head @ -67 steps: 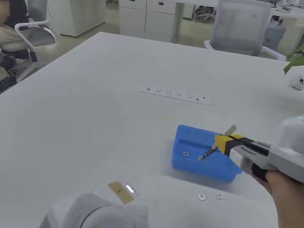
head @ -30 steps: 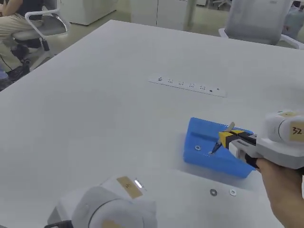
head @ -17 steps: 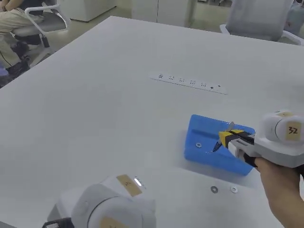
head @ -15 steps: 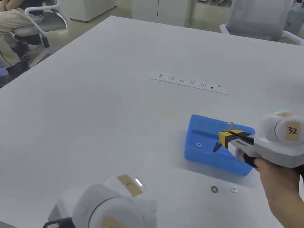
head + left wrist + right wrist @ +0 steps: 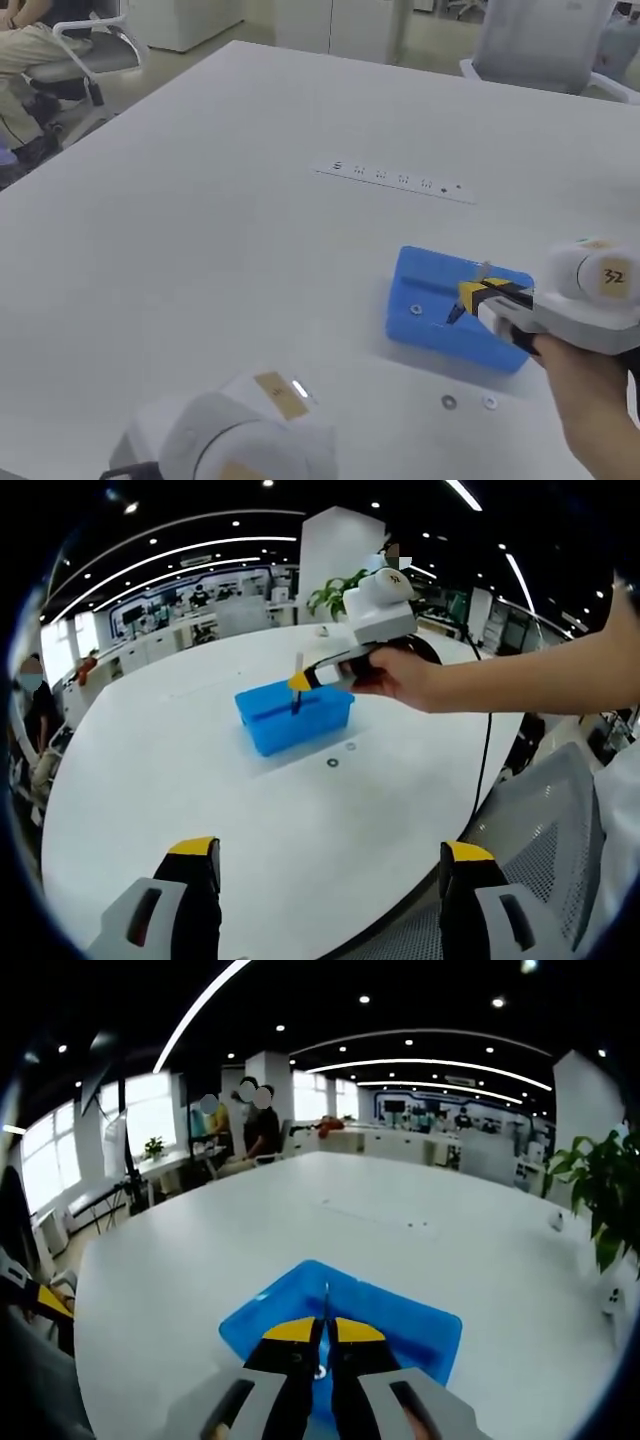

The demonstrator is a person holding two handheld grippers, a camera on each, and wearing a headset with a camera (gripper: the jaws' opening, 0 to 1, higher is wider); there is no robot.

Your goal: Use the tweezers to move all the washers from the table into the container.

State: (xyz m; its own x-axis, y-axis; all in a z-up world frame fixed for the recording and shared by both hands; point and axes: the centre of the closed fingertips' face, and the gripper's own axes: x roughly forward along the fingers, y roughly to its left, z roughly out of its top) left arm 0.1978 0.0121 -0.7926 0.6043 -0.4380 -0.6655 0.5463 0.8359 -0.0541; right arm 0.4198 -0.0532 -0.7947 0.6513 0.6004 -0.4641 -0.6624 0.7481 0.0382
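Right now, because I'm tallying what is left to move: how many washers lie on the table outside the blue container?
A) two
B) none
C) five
A: two washers lie side by side on the table, just outside the blue container on the person's side.

Right gripper [image 5: 468, 298] white-grey, yellow-black fingers [image 5: 480, 292], tan label [image 5: 612, 277] "32" at 3 o'clock; left gripper [image 5: 330, 849] grey, yellow-tipped; black cable [image 5: 487, 755].
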